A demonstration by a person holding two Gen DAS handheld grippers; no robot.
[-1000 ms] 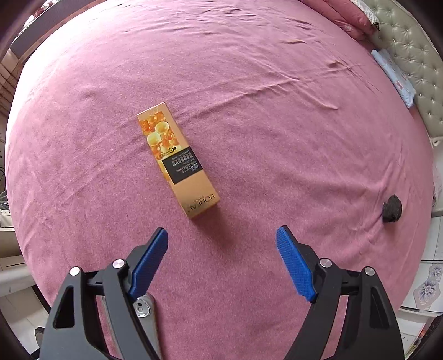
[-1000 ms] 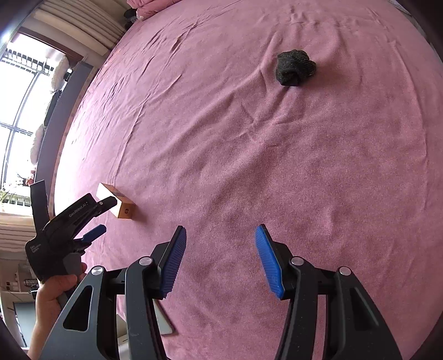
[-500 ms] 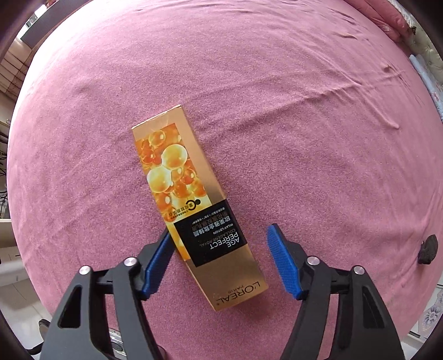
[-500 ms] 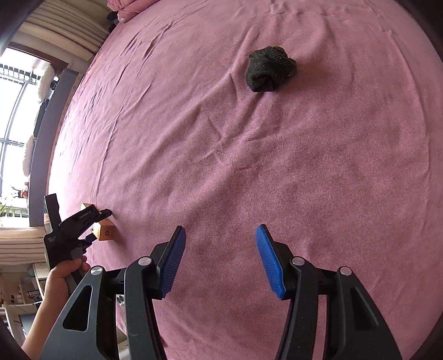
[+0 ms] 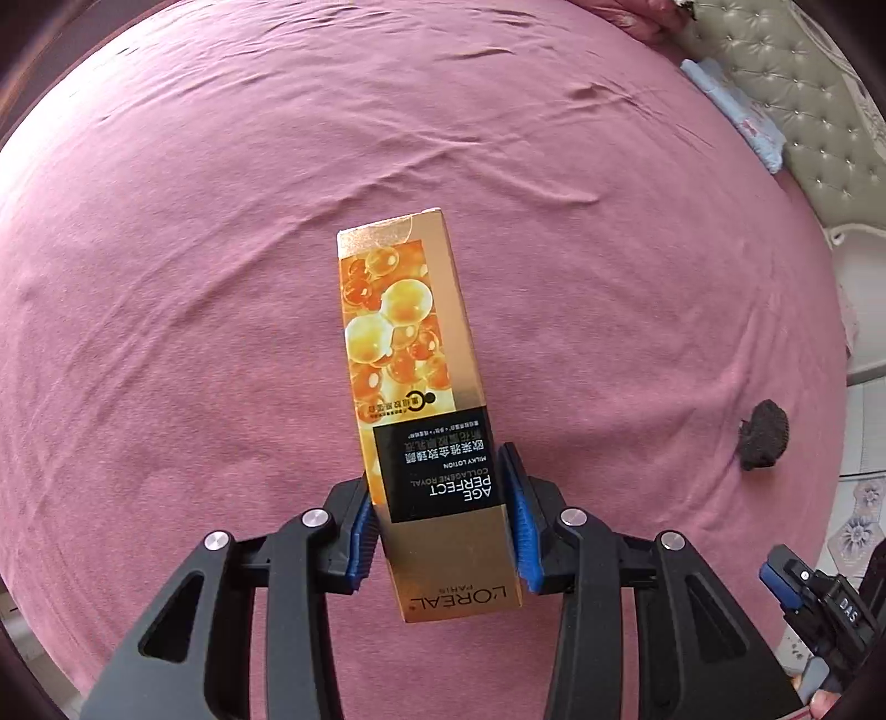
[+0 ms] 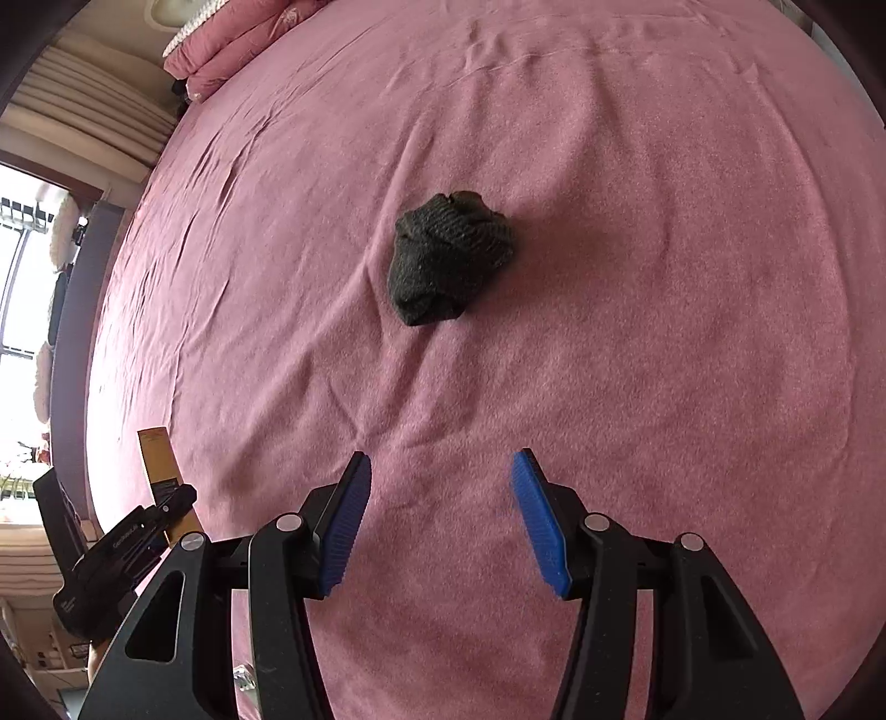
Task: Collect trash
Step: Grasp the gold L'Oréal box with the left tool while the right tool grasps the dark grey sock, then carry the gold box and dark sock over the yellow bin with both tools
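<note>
Left tool (image 5: 443,531) closes, pinching gold lotion box (image 5: 410,360) near its end | right tool (image 6: 440,518) spread above dark sock (image 6: 448,257) on bed (image 6: 664,277) | risk: long box pivots, slips.

A pink bedspread (image 5: 232,232) is covering a wide bed, its cloth lying in shallow wrinkles. A grey-green tufted headboard (image 5: 797,105) is standing along the bed's upper right edge in the left wrist view, with a pale blue folded cloth (image 5: 736,113) lying just beside it. In the right wrist view, folded pink bedding (image 6: 232,47) is resting at the far corner, and daylight is streaming through a window (image 6: 19,310) at the left edge.
</note>
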